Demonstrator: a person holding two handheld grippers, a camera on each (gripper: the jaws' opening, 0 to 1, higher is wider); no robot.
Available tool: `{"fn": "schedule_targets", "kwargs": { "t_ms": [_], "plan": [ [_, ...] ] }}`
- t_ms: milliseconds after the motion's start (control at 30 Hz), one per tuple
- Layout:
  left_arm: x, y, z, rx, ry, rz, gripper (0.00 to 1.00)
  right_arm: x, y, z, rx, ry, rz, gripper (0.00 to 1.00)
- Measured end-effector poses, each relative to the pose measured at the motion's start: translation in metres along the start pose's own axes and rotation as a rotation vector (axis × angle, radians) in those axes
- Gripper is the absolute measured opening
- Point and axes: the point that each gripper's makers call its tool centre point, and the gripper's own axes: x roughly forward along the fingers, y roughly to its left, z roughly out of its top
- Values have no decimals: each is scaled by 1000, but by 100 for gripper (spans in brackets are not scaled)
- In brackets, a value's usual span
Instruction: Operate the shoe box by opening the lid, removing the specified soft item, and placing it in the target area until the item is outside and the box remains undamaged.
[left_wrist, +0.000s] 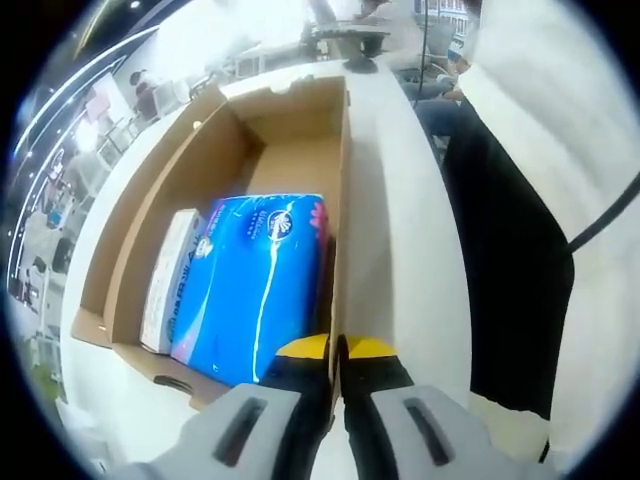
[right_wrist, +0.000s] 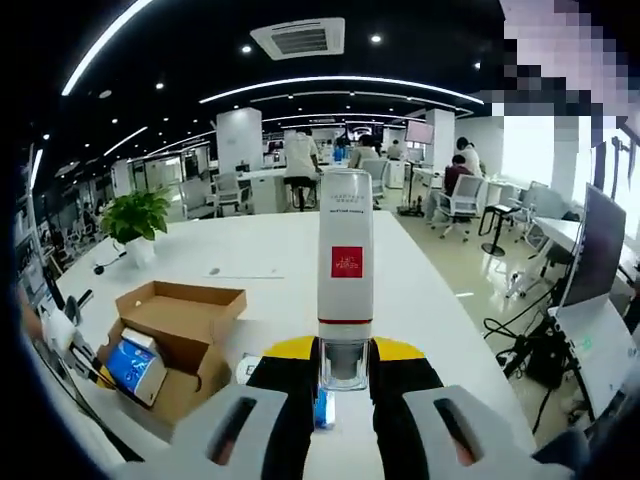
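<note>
In the left gripper view, the open cardboard shoe box (left_wrist: 215, 160) lies on the white table (left_wrist: 400, 230), its lid flap folded out to the left side of the picture. Inside it, a blue soft pack (left_wrist: 258, 290) with white print fills the near part of the box, and a slim white carton (left_wrist: 172, 275) stands on edge between the pack and the box's left wall, touching both. The left gripper (left_wrist: 338, 352) has its yellow-tipped jaws pressed together on the near end of the box's right wall, with the thin cardboard edge running up from between them. A person in dark trousers and a white top (left_wrist: 520, 260) stands just beside the table on the right. In the right gripper view, the right gripper (right_wrist: 345, 372) is clamped on the lower end of a tall white cylinder (right_wrist: 346, 270) with a red label, held upright above the table. The same box sits well apart at lower left there, the blue pack showing at its near end. A potted plant (right_wrist: 135, 222) stands farther back on the table.
</note>
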Motion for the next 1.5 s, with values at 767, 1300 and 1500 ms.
{"fn": "schedule_targets", "kwargs": {
  "t_ms": [767, 1300, 1500],
  "plan": [
    [2, 1, 0, 7, -5, -6, 2, 55, -39, -60, 79, 159, 9, 17],
    [2, -1, 2, 18, -7, -7, 2, 92, -10, -118, 99, 396, 137, 17],
    [1, -1, 2, 27, -7, -15, 2, 94, -6, -147, -3, 485, 142, 17]
  ]
}}
